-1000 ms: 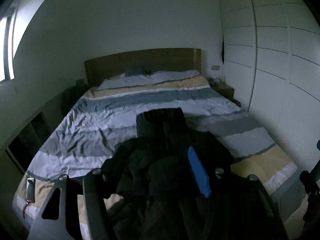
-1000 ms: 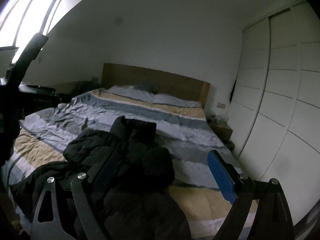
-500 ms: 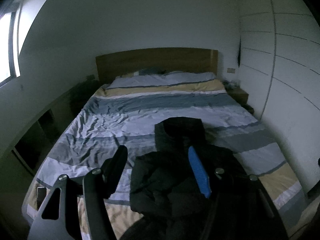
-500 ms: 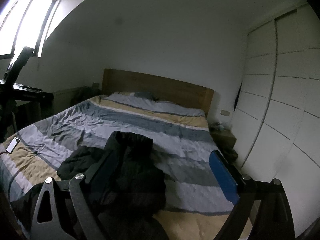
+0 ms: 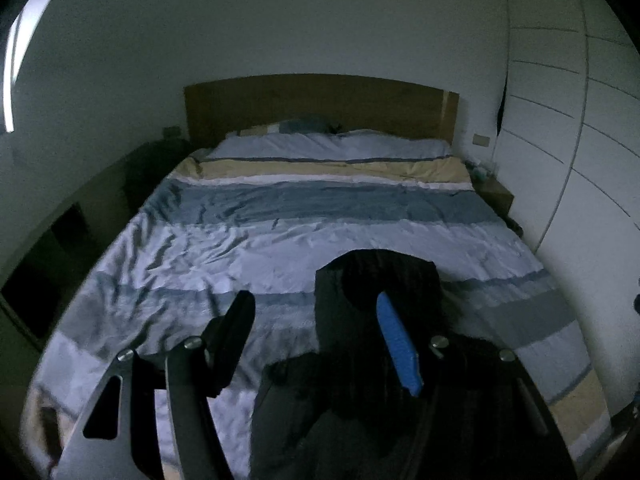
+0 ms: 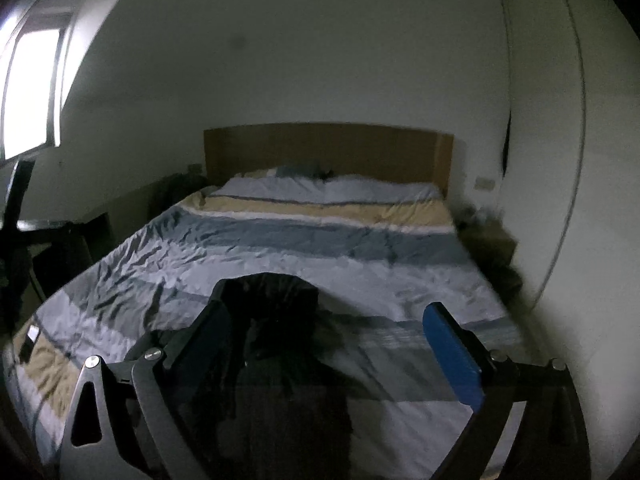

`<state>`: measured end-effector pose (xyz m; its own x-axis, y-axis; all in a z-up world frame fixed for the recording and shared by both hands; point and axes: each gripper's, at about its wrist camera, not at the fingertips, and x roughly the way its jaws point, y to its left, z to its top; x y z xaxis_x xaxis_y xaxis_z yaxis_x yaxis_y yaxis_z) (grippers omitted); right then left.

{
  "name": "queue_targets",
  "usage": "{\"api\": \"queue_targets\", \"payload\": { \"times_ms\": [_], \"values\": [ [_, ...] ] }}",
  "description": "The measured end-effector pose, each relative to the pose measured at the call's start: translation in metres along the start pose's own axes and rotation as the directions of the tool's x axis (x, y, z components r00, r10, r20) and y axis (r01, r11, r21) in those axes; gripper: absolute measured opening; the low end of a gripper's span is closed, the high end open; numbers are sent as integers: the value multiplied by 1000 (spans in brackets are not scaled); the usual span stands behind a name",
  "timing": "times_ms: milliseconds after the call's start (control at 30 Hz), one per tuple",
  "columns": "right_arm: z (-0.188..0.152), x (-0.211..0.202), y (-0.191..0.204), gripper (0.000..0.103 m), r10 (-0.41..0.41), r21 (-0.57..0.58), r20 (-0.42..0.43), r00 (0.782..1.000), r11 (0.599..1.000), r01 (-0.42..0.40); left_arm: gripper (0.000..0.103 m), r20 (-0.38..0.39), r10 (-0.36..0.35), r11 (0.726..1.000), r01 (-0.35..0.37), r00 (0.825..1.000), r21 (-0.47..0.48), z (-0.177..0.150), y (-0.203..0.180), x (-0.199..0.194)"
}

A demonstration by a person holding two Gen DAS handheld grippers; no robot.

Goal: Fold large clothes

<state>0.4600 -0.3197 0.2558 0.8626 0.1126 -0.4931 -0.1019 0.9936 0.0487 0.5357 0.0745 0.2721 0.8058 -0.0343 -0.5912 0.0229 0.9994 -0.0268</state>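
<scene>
1. The room is dim; both views look grainy and grey-blue.
2. Daylight comes only from the window (image 6: 34, 92) on the left, blown out to plain white in the right wrist view and a thin bright sliver (image 5: 12, 80) in the left one.
3. The bed (image 5: 280, 240) catches that light on its creases; the black coat (image 6: 276, 320) is so dark its folds barely show.
4. Motion blur smears the right wall (image 6: 560, 280) and the bed's near edge.
5. The fisheye bends the walls and blackens the corners.
</scene>
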Motion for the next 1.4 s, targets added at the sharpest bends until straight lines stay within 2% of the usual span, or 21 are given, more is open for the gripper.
{"api": "queue_targets", "payload": {
  "times_ms": [33,67,100,200,300,467,700,833,933,1033,1133,1200,1400],
  "values": [
    [-4,25,-2,97,11,6,5,1000,1000,-11,62,0,-7,1000,7,1000,5,-1,0,15],
    [-4,25,-2,97,11,6,5,1000,1000,-11,62,-8,-19,1000,19,1000,14,-3,0,43],
    [-12,60,-5,97,28,19,1,1000,999,-28,62,-25,-23,1000,24,999,15,-6,0,64],
    [-26,107,-8,97,63,46,-47,997,997,-61,62,-88,-31,999,33,996,19,-13,2,116],
    [-30,149,-6,97,81,35,-132,988,996,-77,62,-154,-37,999,37,987,-4,-15,7,158],
    [-21,197,-8,97,109,46,-203,973,994,-102,62,-225,-55,998,45,973,-48,-12,15,214],
    [-14,286,-2,97,170,86,-282,944,985,-151,62,-276,-98,991,68,956,-115,-1,30,291],
    [-25,343,6,97,210,121,-327,922,976,-180,62,-314,-126,986,84,941,-144,-10,35,346],
    [-32,384,15,97,227,125,-353,908,973,-195,62,-331,-157,975,92,931,-202,-19,41,387],
    [-37,415,19,97,245,153,-365,898,968,-201,62,-337,-184,965,104,923,-242,-28,44,416],
    [-42,444,19,97,235,184,-375,897,967,-177,62,-340,-240,939,127,909,-321,-38,45,447],
    [-45,457,16,97,237,209,-382,893,964,-166,62,-336,-253,928,130,907,-348,-43,45,459],
    [-59,491,7,97,234,271,-430,872,955,-123,62,-377,-267,918,115,887,-379,-59,35,487]
  ]
}}
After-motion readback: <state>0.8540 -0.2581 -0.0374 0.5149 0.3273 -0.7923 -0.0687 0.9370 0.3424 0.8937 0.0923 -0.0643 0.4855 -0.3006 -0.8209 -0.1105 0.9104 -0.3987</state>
